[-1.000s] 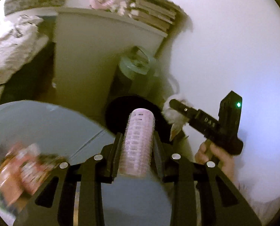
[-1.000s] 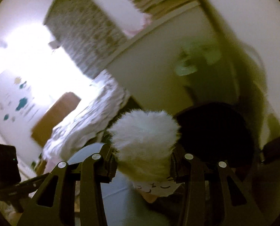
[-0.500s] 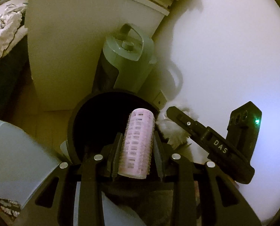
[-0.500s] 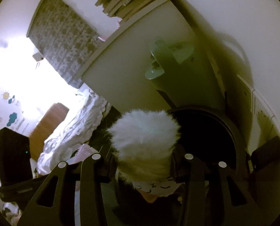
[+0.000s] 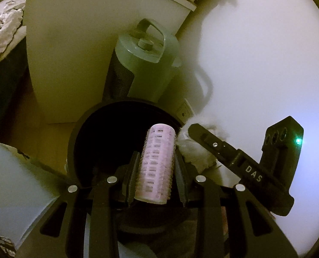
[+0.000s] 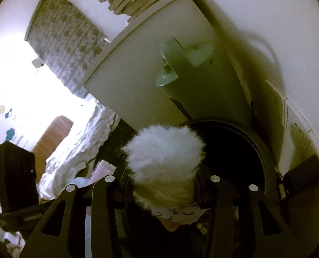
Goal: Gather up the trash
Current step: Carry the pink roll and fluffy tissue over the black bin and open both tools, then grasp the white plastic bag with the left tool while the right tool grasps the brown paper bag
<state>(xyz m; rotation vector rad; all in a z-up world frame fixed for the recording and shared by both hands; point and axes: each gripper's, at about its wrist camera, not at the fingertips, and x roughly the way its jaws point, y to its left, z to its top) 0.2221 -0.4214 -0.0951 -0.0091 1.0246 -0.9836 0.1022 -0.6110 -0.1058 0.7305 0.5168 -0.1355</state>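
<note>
The left gripper [image 5: 156, 167] squeezes a pink roller [image 5: 156, 165] over the black bin [image 5: 78, 137]. Beside it, the right gripper [image 6: 163, 182] pinches a white fluffy thing [image 6: 163, 152] above the bin.

On the floor [image 5: 37, 137] stand a black bin [image 5: 78, 142] and a green canister [image 5: 146, 68] beside a white cabinet [image 5: 73, 53].

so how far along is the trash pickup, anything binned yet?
Done: both grippers have a piece and are at the black bin. I can't see anything inside it; the interior is dark. In hand: the left gripper is shut on the pink roller, over the opening; the right gripper is shut on the white fluffy item, at the rim. Left: release both.
</note>
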